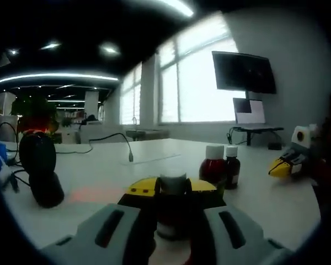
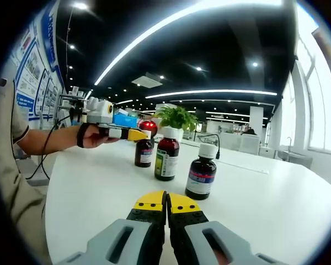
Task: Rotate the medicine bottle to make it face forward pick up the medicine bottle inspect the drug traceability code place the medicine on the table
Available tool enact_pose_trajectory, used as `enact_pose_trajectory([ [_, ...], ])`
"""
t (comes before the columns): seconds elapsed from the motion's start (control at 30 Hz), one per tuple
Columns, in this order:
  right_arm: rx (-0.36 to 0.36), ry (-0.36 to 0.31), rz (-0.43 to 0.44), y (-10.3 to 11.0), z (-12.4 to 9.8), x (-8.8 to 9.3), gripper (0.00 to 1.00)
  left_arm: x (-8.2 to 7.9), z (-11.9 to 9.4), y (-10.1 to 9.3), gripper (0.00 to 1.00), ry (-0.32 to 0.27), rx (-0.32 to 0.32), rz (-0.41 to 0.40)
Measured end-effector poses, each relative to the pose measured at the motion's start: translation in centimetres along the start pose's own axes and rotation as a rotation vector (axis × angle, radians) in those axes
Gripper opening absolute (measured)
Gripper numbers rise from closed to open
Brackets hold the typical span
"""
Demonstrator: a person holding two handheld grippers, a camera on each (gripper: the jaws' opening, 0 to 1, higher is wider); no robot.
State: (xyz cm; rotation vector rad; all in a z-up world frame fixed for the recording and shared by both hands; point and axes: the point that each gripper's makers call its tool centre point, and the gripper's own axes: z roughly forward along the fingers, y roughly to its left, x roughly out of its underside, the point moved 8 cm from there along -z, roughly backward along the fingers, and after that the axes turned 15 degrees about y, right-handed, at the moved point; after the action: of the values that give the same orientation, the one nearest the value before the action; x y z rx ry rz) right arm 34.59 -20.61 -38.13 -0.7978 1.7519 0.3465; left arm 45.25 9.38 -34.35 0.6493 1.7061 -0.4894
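My left gripper (image 1: 172, 190) is shut on a dark medicine bottle (image 1: 172, 218) with a pale cap, which fills the gap between the yellow-tipped jaws. From the right gripper view, that left gripper (image 2: 133, 134), held by a hand, grips the top of the same bottle (image 2: 144, 153), and the bottle's base looks to be on the white table (image 2: 94, 187). Two more capped bottles stand beside it: one green-labelled (image 2: 166, 157), one with a blue and red label (image 2: 201, 175). My right gripper (image 2: 166, 207) is shut with nothing in it, low over the table short of them.
A black scanner-like device (image 1: 39, 171) stands at the left with cables around it, and a red glow (image 1: 94, 193) lies on the table near it. The right gripper (image 1: 280, 165) shows beyond the two spare bottles (image 1: 220, 167). A potted plant (image 2: 176, 117) is behind.
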Motion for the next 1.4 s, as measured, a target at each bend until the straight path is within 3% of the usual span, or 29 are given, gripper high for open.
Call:
enact_pose_trajectory([
  [0.3,-0.002,-0.002,0.0,0.0,0.0,0.0,0.0,0.2,0.1,-0.4,0.17,0.009,-0.012,-0.018],
  [0.53,-0.002,0.0,-0.001,0.0,0.0,0.0,0.0,-0.3,-0.1,-0.8,0.2,0.005,-0.093,-0.049],
  [0.83,-0.004,0.0,-0.002,0.1,0.0,0.0,0.0,-0.9,-0.7,-1.3,0.2,-0.001,-0.225,-0.002],
  [1.07,-0.005,0.0,-0.004,0.2,0.0,0.0,0.0,-0.7,-0.2,-2.0,0.2,0.017,-0.25,-0.023],
  [1.23,-0.006,-0.001,-0.005,0.3,0.0,0.0,0.0,-0.6,-0.1,-1.9,0.2,0.011,-0.325,-0.052],
  [1.4,-0.006,0.0,-0.006,0.3,-0.1,0.0,0.0,-0.4,0.5,-2.7,0.21,0.004,-0.357,-0.087],
])
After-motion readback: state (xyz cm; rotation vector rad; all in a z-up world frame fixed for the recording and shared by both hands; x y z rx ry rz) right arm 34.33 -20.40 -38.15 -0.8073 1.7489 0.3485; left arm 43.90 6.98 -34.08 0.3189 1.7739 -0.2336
